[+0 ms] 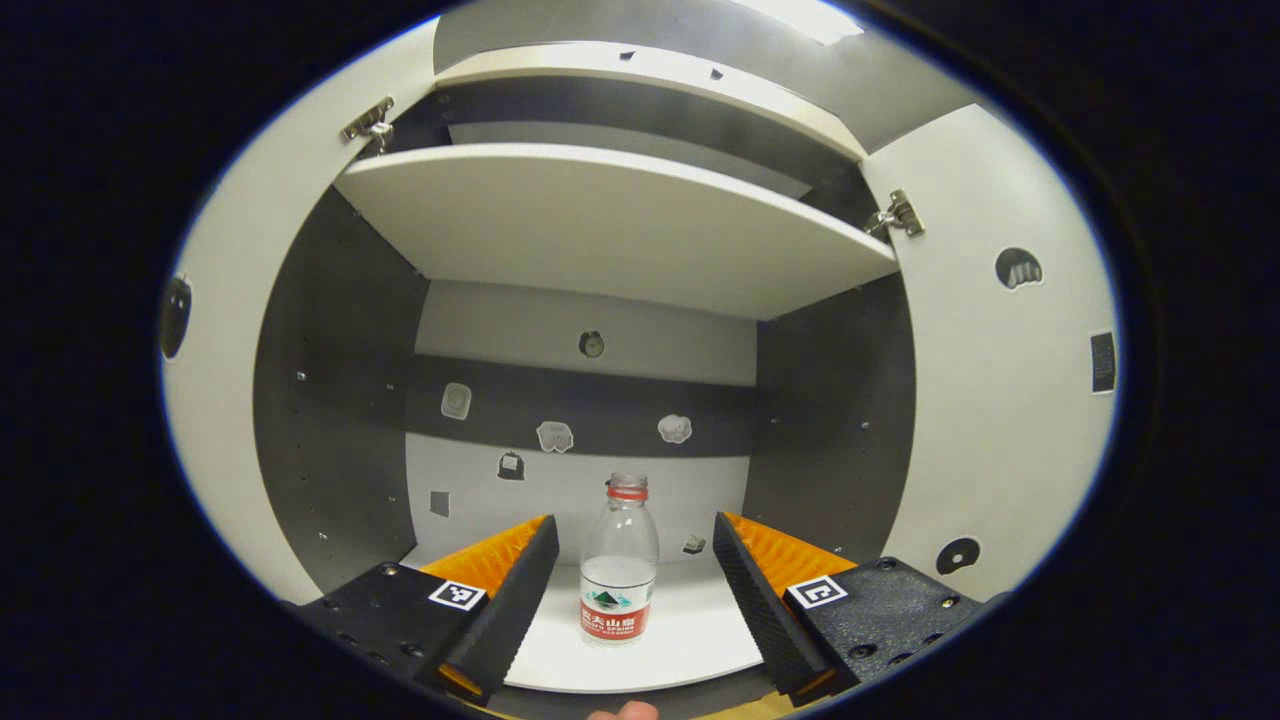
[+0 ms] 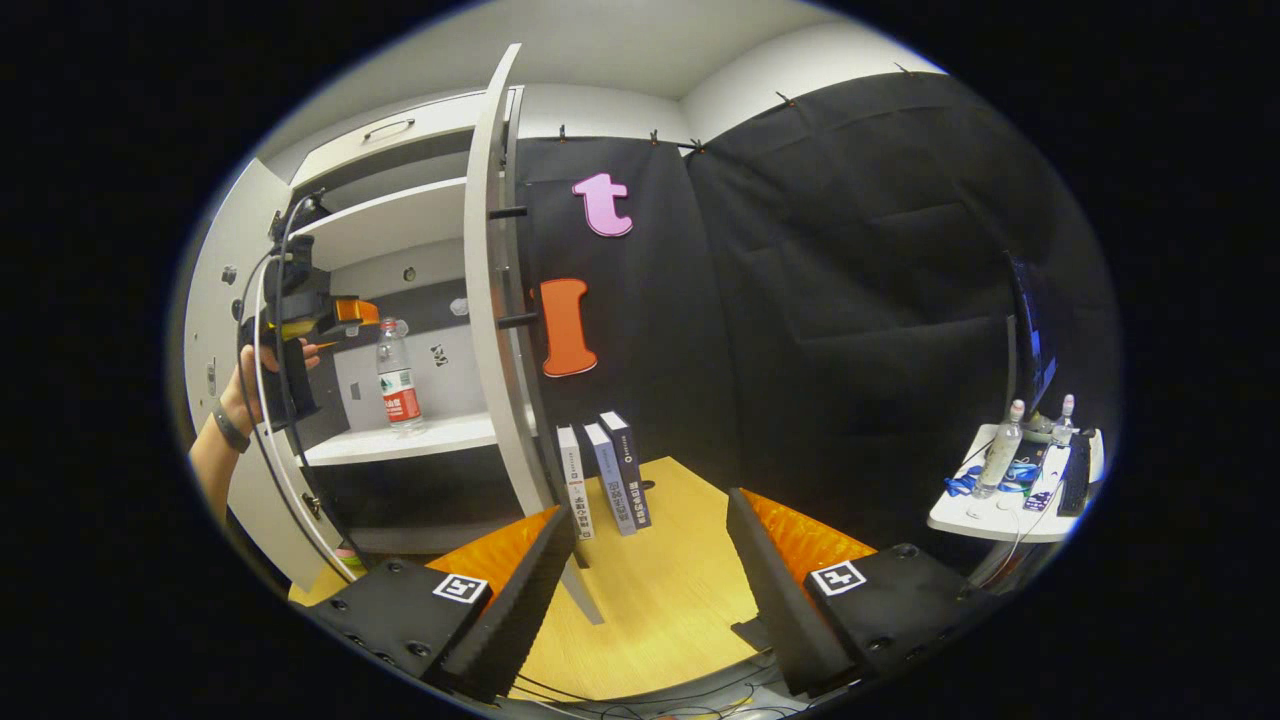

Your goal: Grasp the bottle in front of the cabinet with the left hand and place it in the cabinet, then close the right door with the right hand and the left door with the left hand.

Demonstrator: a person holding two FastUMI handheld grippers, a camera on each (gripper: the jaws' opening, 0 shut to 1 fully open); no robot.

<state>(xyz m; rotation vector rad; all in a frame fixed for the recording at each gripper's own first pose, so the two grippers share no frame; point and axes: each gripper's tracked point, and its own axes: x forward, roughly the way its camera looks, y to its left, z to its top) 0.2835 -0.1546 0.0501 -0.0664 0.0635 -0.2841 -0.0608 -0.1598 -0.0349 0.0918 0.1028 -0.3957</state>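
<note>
Standing on the cabinet shelf (image 1: 690, 640), bottle (image 1: 619, 570) between open left gripper (image 1: 634, 580).

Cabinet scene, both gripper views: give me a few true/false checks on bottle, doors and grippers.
1. The bottle stands upright on the cabinet's lower shelf. True.
2. The left gripper is shut on the bottle. False: its jaws are open, with a gap on each side of the bottle.
3. The right door is closed. False: it stands open, edge-on in the right gripper view.
4. The right gripper holds nothing. True: open over the wooden floor.
5. The bottle has its cap on. False: the neck looks open, with only a red ring.
</note>
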